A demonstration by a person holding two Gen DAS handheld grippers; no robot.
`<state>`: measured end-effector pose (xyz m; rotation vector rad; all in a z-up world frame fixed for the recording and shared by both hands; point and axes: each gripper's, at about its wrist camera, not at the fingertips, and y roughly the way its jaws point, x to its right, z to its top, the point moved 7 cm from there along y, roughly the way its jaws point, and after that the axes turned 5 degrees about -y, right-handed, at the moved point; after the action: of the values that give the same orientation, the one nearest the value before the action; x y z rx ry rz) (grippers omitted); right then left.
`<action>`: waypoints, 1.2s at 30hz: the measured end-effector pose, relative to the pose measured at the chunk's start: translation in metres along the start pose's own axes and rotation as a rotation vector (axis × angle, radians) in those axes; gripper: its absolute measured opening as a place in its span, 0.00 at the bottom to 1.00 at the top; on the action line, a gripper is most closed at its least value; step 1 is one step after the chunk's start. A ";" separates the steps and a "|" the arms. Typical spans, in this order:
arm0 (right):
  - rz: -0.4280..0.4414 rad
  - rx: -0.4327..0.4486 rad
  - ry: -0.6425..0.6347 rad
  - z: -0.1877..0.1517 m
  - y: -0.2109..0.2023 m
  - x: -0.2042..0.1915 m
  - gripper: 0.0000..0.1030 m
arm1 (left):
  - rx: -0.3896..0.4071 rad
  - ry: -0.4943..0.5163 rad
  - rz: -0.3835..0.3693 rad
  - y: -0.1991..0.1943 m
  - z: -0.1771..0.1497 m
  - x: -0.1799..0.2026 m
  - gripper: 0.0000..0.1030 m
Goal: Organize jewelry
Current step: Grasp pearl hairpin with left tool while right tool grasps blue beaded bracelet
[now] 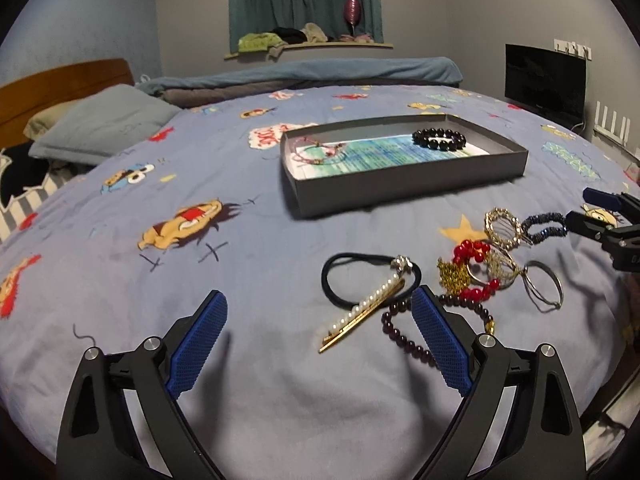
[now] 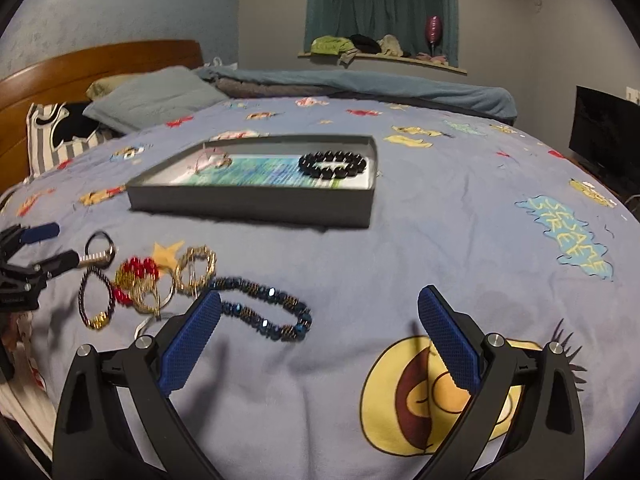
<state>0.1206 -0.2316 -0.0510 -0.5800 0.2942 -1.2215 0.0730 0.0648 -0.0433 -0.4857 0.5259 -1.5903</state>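
Note:
A grey box (image 1: 400,184) on the bed holds a black bead bracelet (image 1: 439,140) and a pink string bracelet (image 1: 316,152). In front of it lie a black hair tie (image 1: 340,280), a pearl clip (image 1: 368,308), a dark bead bracelet (image 1: 404,336), red beads (image 1: 474,248), a gold ring ornament (image 1: 502,228) and a silver bangle (image 1: 544,288). My left gripper (image 1: 318,300) is open just short of the clip. My right gripper (image 2: 320,298) is open, with a blue bead bracelet (image 2: 264,312) lying by its left finger. The box (image 2: 248,206) is farther back.
Pillows (image 1: 104,124) and a wooden headboard (image 1: 60,80) are at the far left. A rolled blanket (image 1: 320,76) lies across the far side of the bed. A dark screen (image 1: 544,80) stands off the bed at right. Bare cartoon-print bedspread (image 2: 460,220) surrounds the box.

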 end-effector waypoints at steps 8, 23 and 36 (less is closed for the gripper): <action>0.025 -0.002 0.018 0.000 0.003 -0.002 0.94 | -0.030 0.049 -0.048 0.002 -0.009 0.013 0.67; 0.050 -0.023 -0.023 -0.003 0.007 -0.013 0.68 | -0.067 0.079 -0.106 0.007 -0.014 0.024 0.24; 0.075 -0.040 0.020 -0.003 0.011 -0.009 0.43 | -0.106 0.106 -0.108 0.014 -0.019 0.029 0.12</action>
<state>0.1251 -0.2215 -0.0606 -0.5863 0.3552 -1.1518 0.0704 0.0360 -0.0673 -0.5185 0.6761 -1.7045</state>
